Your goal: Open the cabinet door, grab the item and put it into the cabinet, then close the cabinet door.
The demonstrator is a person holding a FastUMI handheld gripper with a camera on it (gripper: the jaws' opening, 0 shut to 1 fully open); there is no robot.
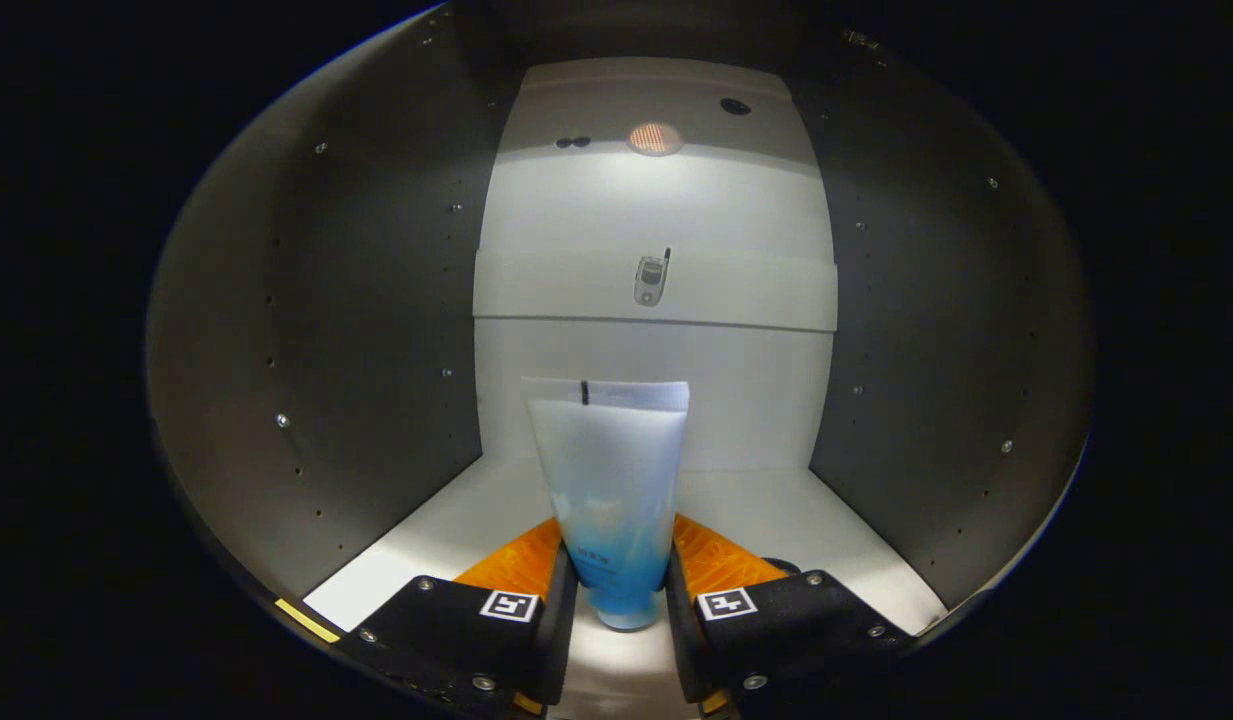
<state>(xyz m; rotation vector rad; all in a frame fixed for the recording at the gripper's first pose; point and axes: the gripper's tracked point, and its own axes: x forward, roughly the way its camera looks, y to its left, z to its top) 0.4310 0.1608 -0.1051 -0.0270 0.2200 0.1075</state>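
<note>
Inside the open cabinet [376, 330], dark side walls studded with small screws flank a smooth white back panel and white floor; a round lamp [655, 138] glows at upper centre, and a small phone-shaped sticker [651, 280] sits mid-panel. At lower centre of the frame, a soft translucent tube [611, 490], white fading to blue, stands cap-down with its flat crimped end up, pinched from both sides between the gripper [621, 590] fingers.

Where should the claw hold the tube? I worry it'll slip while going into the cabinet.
Low on the tube, near the cap end, from the front, one finger on each side. The claw already grips there: the body is narrow at that end, fanning wide toward the crimped top.
</note>
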